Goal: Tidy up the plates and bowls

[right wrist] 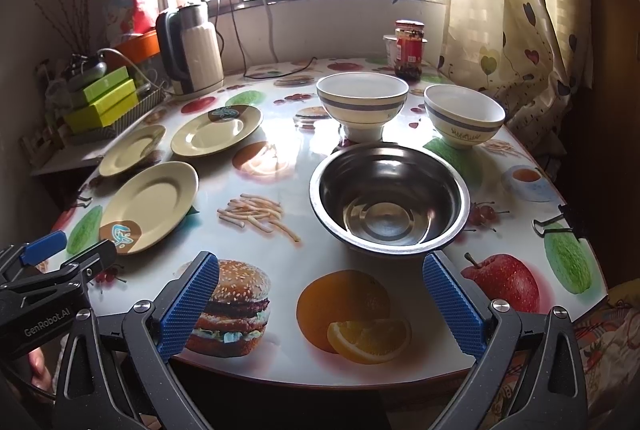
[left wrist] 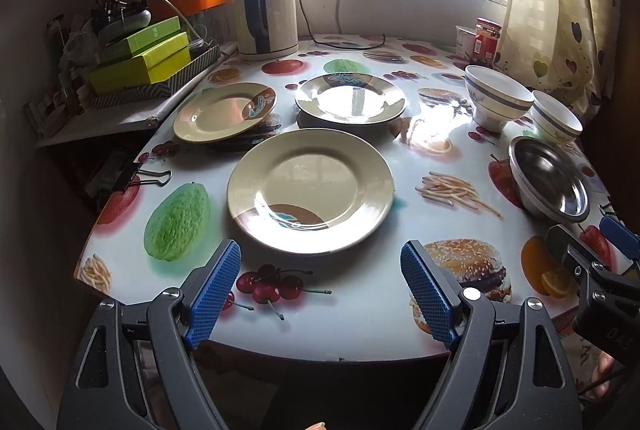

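Note:
Three cream plates lie apart on the fruit-print table: a near plate point(left wrist: 311, 189) point(right wrist: 149, 205), a far-left plate point(left wrist: 225, 111) point(right wrist: 132, 149) and a far-middle plate point(left wrist: 350, 97) point(right wrist: 217, 129). A steel bowl point(right wrist: 389, 198) point(left wrist: 549, 178) sits at the right front. Two white bowls with blue bands stand behind it, one on the left point(right wrist: 362, 103) point(left wrist: 498, 97) and one on the right point(right wrist: 464, 114) point(left wrist: 556, 117). My left gripper point(left wrist: 320, 286) is open and empty, just short of the near plate. My right gripper point(right wrist: 320, 306) is open and empty, just short of the steel bowl.
An electric kettle point(left wrist: 267, 9) with its cord stands at the table's back. A red jar point(right wrist: 409, 49) and a white cup stand at the back right. Green boxes point(left wrist: 140, 57) are stacked on a side shelf at the left. Binder clips point(left wrist: 144, 175) grip the tablecloth edges. A curtain point(right wrist: 516, 9) hangs at the right.

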Motion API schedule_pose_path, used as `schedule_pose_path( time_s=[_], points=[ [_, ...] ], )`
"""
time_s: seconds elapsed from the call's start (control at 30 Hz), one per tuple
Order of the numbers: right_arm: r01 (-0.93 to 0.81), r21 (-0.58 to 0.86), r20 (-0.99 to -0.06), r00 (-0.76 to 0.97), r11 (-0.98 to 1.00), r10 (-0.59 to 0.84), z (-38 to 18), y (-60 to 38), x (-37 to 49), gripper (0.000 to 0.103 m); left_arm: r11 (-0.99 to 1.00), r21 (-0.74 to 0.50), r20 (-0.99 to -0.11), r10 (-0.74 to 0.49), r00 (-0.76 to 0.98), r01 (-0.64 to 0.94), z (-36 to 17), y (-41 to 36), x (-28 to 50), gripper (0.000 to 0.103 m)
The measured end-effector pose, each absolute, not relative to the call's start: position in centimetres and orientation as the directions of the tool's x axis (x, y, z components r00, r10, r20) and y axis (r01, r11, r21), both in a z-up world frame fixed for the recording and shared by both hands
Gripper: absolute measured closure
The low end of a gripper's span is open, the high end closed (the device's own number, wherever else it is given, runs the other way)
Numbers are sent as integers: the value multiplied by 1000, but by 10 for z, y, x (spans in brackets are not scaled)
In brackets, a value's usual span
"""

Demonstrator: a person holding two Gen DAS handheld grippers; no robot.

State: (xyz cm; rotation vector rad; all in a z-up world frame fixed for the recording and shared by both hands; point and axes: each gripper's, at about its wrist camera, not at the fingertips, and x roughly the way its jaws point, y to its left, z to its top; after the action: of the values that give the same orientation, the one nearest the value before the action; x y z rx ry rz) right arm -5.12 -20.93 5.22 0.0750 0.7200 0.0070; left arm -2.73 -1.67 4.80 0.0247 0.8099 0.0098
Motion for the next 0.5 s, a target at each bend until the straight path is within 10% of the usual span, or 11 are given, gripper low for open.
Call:
schedule_pose_path(
  time_s=[0.5],
  points=[
    [18, 70, -659, 751, 997, 33, 52, -209, -50, 0, 1000, 21, -728, 12, 686, 5, 47, -17, -23, 20]
  ],
)
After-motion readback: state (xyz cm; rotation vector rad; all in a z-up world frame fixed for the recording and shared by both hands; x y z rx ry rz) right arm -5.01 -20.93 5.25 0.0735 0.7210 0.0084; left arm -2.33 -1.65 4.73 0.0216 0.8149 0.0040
